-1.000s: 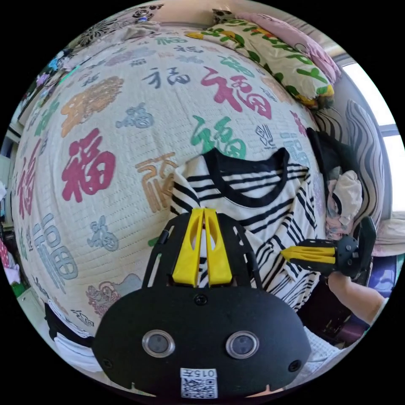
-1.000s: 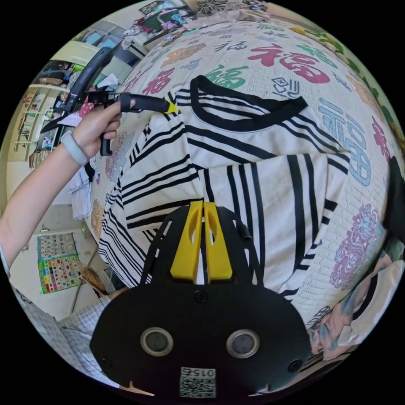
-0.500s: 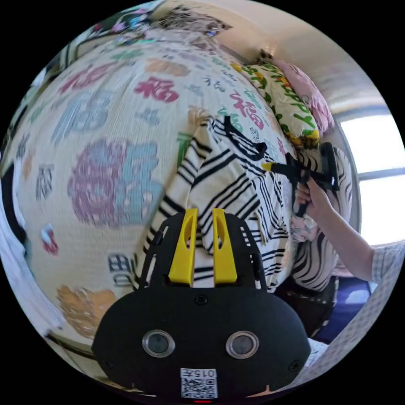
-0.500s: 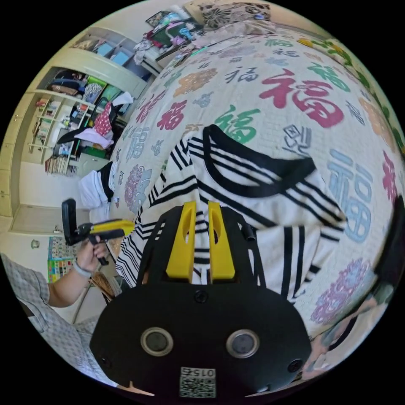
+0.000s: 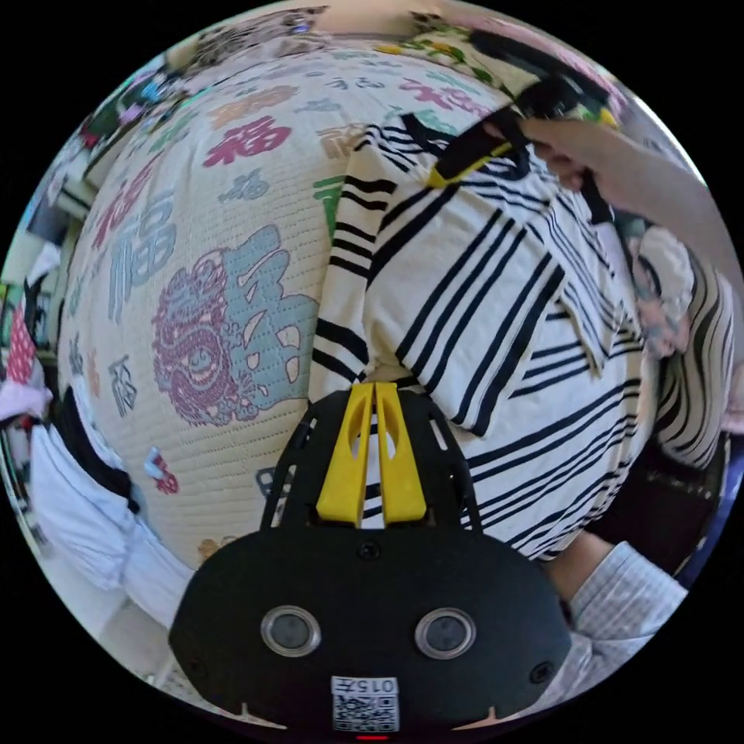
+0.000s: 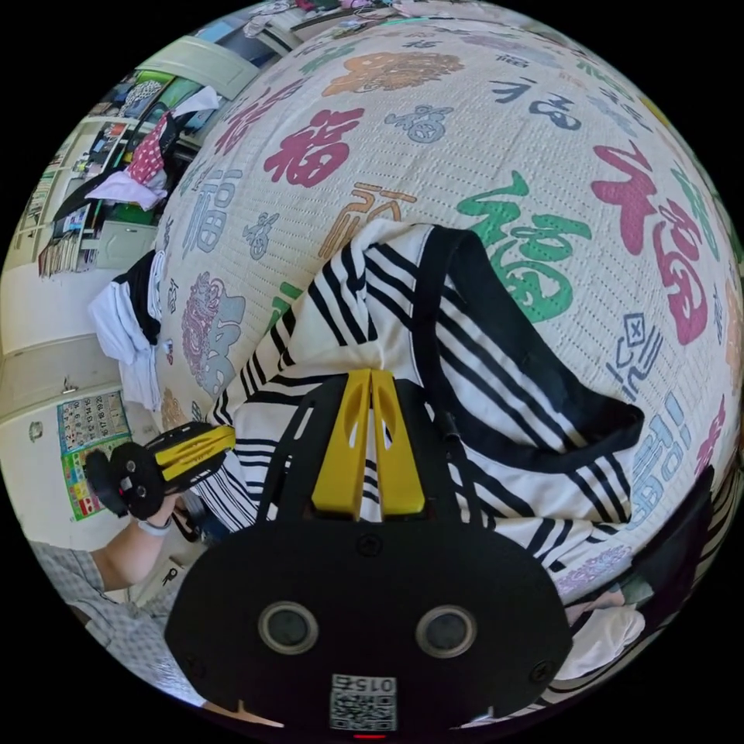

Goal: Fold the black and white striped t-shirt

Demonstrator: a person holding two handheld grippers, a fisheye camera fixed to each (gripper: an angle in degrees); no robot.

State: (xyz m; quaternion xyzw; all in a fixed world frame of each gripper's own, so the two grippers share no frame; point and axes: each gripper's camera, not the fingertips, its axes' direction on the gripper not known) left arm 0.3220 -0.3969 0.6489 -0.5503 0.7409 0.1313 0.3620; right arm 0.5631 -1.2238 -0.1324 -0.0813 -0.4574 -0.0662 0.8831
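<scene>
One striped t-shirt (image 5: 496, 310) is lying on one bed (image 5: 194, 256), which is wearing one quilted cover printed with many coloured characters. Two grippers are showing: the left gripper (image 5: 374, 387) and the right gripper (image 6: 370, 376), each carrying two yellow jaws. Two camera lenses are sitting on each gripper's black body. One pile of white and black clothing (image 6: 128, 325) is hanging at the bed's edge. One colourful poster (image 6: 89, 446) is hanging on the wall. One floral pillow (image 5: 457, 54) is lying at the far end.
</scene>
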